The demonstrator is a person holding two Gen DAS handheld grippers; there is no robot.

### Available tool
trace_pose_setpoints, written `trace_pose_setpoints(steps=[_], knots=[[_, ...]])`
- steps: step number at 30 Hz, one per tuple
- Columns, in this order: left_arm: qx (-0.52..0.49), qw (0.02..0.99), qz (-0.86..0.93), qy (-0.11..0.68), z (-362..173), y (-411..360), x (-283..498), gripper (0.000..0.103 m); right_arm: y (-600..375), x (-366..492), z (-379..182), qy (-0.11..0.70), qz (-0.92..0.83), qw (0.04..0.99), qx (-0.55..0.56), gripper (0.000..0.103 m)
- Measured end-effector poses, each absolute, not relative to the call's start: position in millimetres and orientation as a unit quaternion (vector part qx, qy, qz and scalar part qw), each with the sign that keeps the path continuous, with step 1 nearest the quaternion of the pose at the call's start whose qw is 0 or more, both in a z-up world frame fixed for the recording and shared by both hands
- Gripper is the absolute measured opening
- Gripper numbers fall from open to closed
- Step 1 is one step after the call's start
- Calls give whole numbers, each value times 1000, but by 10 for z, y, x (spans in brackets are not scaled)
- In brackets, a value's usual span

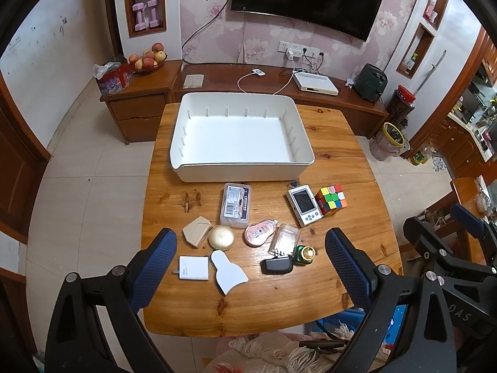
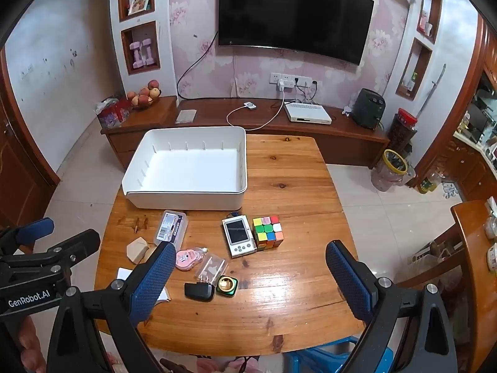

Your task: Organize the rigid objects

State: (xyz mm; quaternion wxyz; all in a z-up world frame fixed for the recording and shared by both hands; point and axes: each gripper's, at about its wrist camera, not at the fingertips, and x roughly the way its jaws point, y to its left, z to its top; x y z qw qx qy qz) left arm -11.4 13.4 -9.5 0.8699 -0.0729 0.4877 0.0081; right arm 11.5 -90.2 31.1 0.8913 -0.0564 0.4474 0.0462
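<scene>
An empty white bin (image 1: 240, 135) (image 2: 189, 171) stands at the far side of the wooden table (image 1: 341, 161) (image 2: 289, 171). In front of it lie several small items: a clear plastic case (image 1: 235, 205) (image 2: 170, 228), a white handheld device (image 1: 303, 205) (image 2: 238, 236), a colour cube (image 1: 331, 199) (image 2: 267, 232), a gold dome (image 1: 221, 237), a pink case (image 1: 257, 233) (image 2: 186, 258), a white charger (image 1: 194, 268), a black adapter (image 1: 277, 264) (image 2: 199, 290) and a green-gold bottle (image 1: 306, 254) (image 2: 226, 285). My left gripper (image 1: 250, 267) and right gripper (image 2: 250, 275) hover open above the near edge, holding nothing.
A white flat scraper (image 1: 228, 272) and a beige angular box (image 1: 196, 230) (image 2: 136, 249) lie at the left. Behind the table a low wooden cabinet (image 1: 236, 76) carries a router and cables. A blue stool (image 2: 335, 357) sits under the table's near edge.
</scene>
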Motion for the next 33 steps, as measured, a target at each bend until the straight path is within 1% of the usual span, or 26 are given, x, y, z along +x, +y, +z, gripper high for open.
trace_pose_setpoints(steps=[33], knots=[[-70, 877, -3, 476, -38, 214, -55, 97, -712, 97, 414, 447, 43, 892, -58, 98]])
